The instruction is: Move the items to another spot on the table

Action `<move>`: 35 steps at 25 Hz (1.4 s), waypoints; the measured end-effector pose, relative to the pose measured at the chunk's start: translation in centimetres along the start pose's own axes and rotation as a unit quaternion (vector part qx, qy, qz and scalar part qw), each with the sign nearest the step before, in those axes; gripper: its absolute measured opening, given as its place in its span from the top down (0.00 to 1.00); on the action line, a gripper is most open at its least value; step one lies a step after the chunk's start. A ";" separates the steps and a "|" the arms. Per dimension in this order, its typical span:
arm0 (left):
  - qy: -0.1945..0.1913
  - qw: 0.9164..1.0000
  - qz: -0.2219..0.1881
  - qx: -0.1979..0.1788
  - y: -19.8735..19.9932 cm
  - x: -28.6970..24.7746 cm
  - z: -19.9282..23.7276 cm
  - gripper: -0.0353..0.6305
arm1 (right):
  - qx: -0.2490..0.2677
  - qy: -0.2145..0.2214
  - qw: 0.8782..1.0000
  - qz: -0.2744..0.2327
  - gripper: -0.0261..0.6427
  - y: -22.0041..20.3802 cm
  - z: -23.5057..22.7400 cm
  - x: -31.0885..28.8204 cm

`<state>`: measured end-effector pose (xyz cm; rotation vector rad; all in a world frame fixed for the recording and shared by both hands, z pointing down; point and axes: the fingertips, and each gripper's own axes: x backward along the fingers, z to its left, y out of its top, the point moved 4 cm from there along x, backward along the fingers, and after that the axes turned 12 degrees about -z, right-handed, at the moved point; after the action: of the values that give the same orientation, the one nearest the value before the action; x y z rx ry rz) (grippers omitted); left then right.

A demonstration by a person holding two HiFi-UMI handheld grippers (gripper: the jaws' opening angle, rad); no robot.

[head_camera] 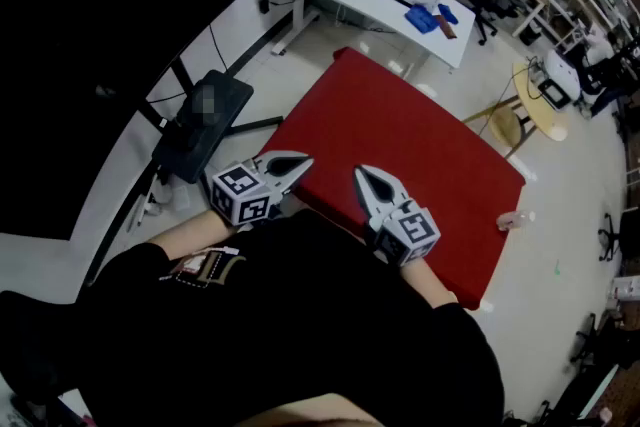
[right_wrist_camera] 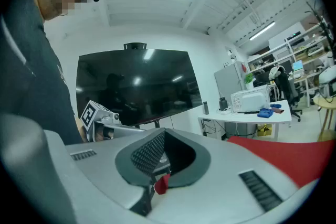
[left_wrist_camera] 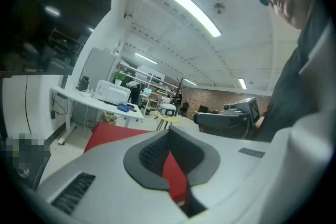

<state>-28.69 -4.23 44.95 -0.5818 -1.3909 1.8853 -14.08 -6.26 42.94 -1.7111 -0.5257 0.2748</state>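
Black-sleeved arms point(head_camera: 200, 260) held the left gripper point(head_camera: 300, 163) and the right gripper point(head_camera: 362, 177) over the near edge of the red table point(head_camera: 400, 130). Both had their jaws together, gripping nothing. A small pale item point(head_camera: 510, 219) lay at the table's right edge; I could not tell what it was.

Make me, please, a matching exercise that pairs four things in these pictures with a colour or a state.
Things:
1. table
2. desk
3. stool
4. left gripper

Descriptions:
A. white
B. jaws together, nothing held
C. red
D. yellowish round top

Pairs: 1-C; 2-A; 3-D; 4-B
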 end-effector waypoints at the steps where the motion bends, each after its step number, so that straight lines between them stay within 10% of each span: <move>1: 0.000 1.000 0.002 -0.002 -0.1 -1.0 -0.6 0.94 | 0.003 -0.001 1.000 0.001 0.96 0.3 -0.7 0.8; 11: -0.028 1.000 -0.006 0.009 -2.7 -10.4 -6.9 0.94 | 0.032 -0.037 0.999 0.018 0.96 2.0 -7.4 10.2; 26: -0.197 0.977 0.077 0.018 -7.3 -21.8 -14.7 0.94 | 0.043 -0.203 0.978 -0.026 0.96 4.2 -14.3 21.3; 35: -0.164 0.984 0.069 0.011 -14.6 -30.6 -26.6 0.94 | 0.050 -0.187 0.981 0.001 0.96 5.3 -19.5 36.9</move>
<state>14.04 -8.47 48.66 -0.3749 -1.5665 2.1804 27.86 -5.80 45.75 -1.5688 -0.7711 0.6220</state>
